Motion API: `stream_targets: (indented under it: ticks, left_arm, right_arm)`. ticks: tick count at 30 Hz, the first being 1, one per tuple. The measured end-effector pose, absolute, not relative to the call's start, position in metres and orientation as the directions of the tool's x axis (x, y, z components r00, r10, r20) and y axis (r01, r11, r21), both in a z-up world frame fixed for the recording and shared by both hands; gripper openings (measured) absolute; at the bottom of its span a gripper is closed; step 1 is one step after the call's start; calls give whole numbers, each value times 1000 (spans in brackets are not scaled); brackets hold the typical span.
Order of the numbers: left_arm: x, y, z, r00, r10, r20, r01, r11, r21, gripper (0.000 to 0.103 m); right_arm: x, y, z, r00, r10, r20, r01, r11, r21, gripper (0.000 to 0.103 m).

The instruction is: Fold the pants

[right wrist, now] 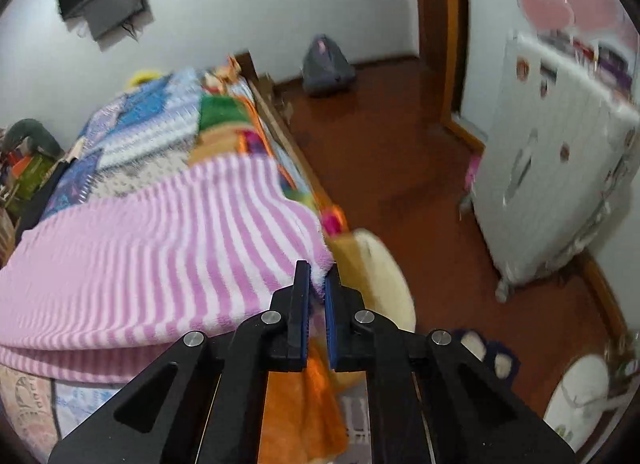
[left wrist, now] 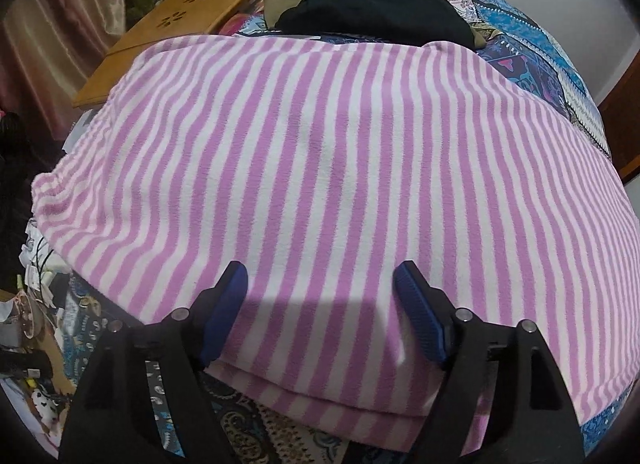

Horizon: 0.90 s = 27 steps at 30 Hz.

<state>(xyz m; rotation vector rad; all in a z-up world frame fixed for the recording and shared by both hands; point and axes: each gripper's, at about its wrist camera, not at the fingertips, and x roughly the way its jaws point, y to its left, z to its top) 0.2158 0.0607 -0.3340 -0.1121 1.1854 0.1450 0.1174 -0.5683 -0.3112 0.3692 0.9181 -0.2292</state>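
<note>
Pink and white striped fleece pants (left wrist: 320,168) lie spread flat on the bed, with folded layers showing at the near edge. My left gripper (left wrist: 320,284) stands open just above that near edge, its blue pads (left wrist: 226,304) wide apart and nothing pinched between them. In the right wrist view the same striped pants (right wrist: 160,248) lie across the patchwork quilt. My right gripper (right wrist: 317,278) is shut on the pants' near right corner, which is squeezed between the blue pads at the bed's edge.
A dark garment pile (left wrist: 380,4) and a wooden lap tray (left wrist: 168,36) lie beyond the pants. Right of the bed there is red-brown floor (right wrist: 400,168), a white cabinet (right wrist: 560,184), a grey bag (right wrist: 326,68) and an orange cloth (right wrist: 300,404) below the gripper.
</note>
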Motion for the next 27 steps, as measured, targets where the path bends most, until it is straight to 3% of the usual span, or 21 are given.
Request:
stream_targets:
  ticks: [3, 10, 14, 27]
  left_arm:
    - [209, 63, -319, 378, 43, -925, -163, 986, -21, 75]
    - [172, 40, -276, 456, -44, -889, -46, 996, -72, 75]
    - [159, 11, -271, 458, -95, -884, 65, 995, -74, 75]
    - [148, -20, -286, 443, -112, -889, 182, 983, -33, 76]
  right_arm:
    - [117, -563, -331, 528, -31, -849, 351, 918, 185, 6]
    - [107, -555, -289, 564, -48, -824, 326, 930, 169, 15]
    - [110, -524, -264, 612, 48, -789, 203, 955, 216, 39]
    - [121, -374, -232, 573, 387, -722, -270, 921, 280, 42]
